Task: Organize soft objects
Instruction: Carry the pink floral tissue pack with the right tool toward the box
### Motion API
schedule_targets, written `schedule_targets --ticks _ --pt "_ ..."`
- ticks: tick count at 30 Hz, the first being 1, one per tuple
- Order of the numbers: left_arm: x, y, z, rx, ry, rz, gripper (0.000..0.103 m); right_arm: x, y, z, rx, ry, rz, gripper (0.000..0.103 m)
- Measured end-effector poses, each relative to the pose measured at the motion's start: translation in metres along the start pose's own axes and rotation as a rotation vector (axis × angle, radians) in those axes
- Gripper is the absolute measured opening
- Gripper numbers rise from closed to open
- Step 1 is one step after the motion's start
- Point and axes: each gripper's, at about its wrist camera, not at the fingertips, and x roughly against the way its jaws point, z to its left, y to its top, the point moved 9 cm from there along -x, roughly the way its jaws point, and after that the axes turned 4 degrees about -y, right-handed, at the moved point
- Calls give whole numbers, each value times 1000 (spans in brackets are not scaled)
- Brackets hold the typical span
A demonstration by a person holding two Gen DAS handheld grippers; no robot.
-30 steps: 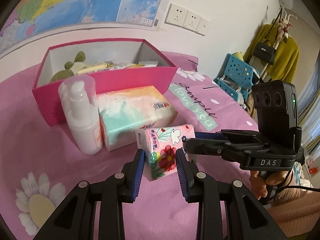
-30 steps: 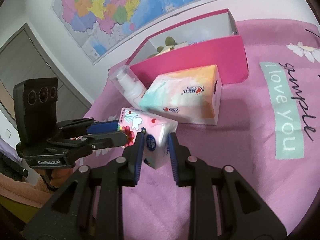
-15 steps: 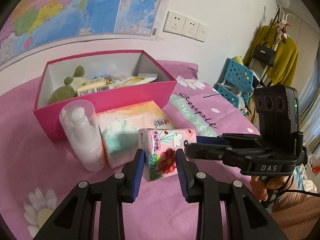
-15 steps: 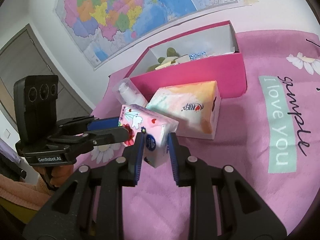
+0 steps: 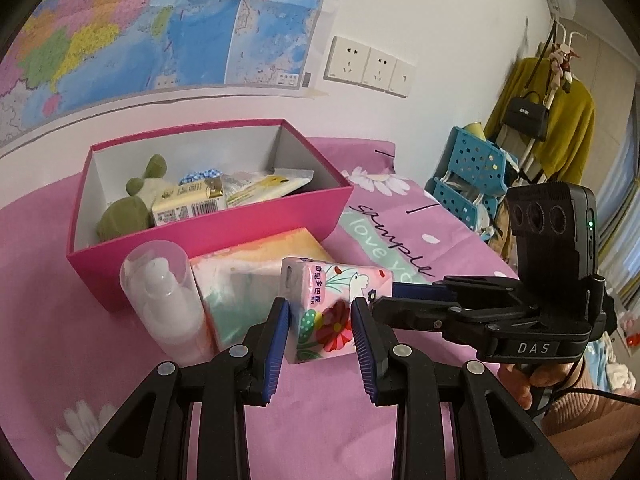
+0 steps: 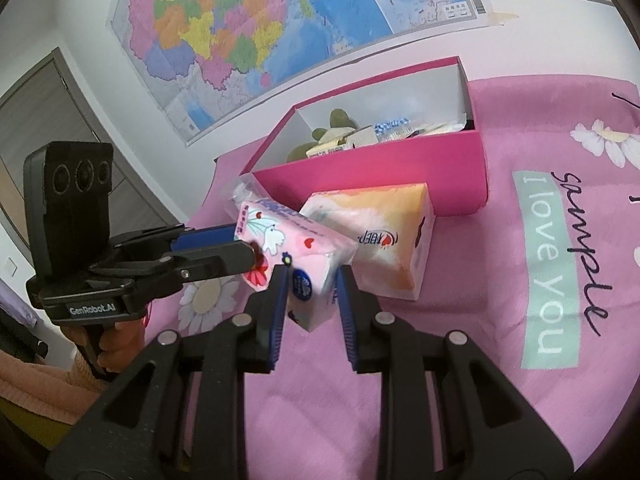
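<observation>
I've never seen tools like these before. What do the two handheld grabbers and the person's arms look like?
Both are matte black plastic. The left gripper and right gripper have ribbed blue pads and silver rivets. Each carries a boxy black camera block with three round lenses; one is marked "DAS", the other "GenRobot.AI". A thin black cable trails off. The sleeves are ribbed peach knit.
</observation>
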Motion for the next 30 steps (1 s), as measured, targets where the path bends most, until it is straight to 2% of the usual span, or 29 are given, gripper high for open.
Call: schedule_targets --ticks 14,30 --pt "-4 23 7 7 8 -28 31 2 23 -2 19 -6 -37 28" --pt "-11 37 9 4 17 -23 31 6 45 -7 25 -15 -69 28"
